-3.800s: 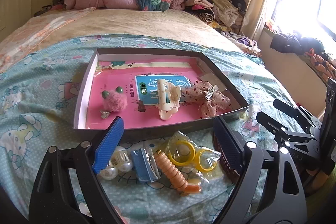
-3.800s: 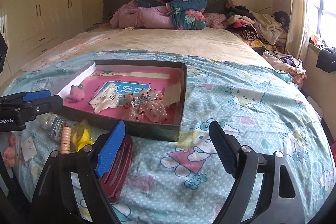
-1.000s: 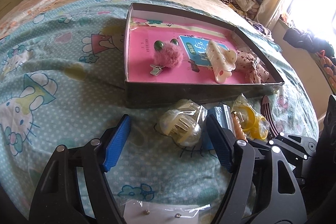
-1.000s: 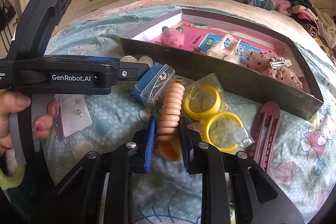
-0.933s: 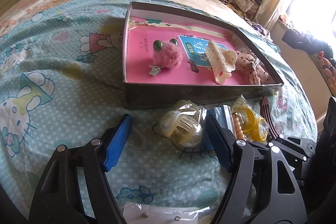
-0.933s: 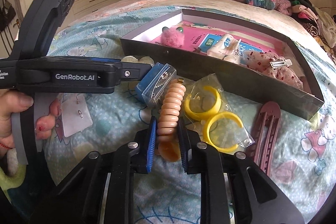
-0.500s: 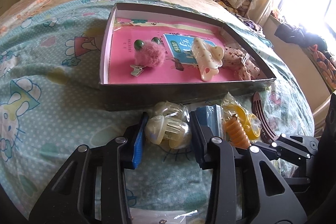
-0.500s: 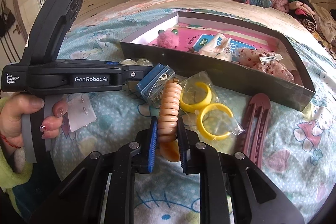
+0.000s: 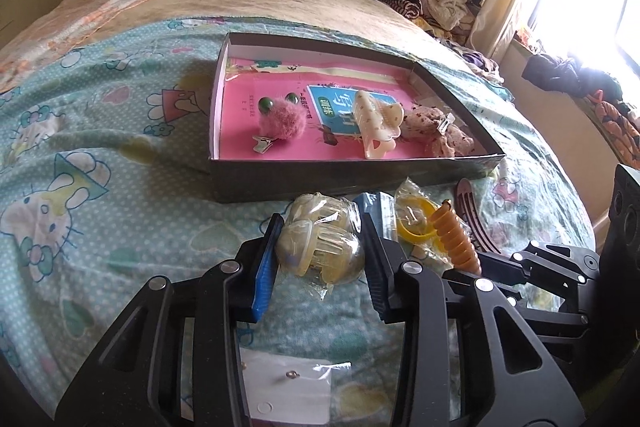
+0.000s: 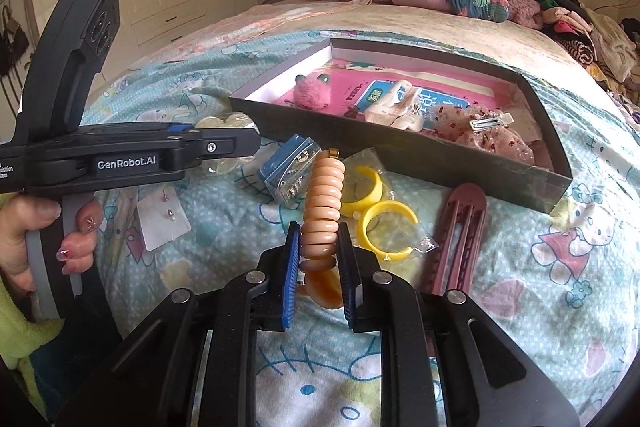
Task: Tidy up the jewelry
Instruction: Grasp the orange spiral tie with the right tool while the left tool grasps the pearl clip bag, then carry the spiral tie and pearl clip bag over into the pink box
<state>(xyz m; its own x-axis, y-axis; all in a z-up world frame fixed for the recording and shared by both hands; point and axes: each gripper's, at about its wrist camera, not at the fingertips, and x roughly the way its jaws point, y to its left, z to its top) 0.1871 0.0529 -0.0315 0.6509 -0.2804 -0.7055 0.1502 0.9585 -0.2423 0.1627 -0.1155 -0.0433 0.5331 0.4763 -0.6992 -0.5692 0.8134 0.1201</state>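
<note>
My left gripper [image 9: 320, 227] is shut on a clear bag of pale yellow claw clips [image 9: 320, 247], held just off the bedspread in front of the box. My right gripper [image 10: 319, 231] is shut on the lower end of an orange ribbed hair clip [image 10: 322, 203], which sticks up between the fingers. The dark box with a pink lining [image 9: 352, 175] lies ahead on the bed. It holds a pink pompom clip [image 9: 282, 123], a cream claw clip [image 9: 376, 127] and a floral bow clip [image 9: 436, 131].
On the bedspread before the box [image 10: 400, 147] lie a bagged blue clip [image 10: 290, 167], bagged yellow hoops [image 10: 376, 211], a maroon hair clip [image 10: 456, 227] and an earring card [image 10: 162, 223]. A hand [image 10: 24, 239] grips the left tool. Bedding and clothes are piled at the bed's head.
The left gripper closed on the bag of claw clips and rose with it. The right gripper stayed shut on the orange clip and lifted it slightly.
</note>
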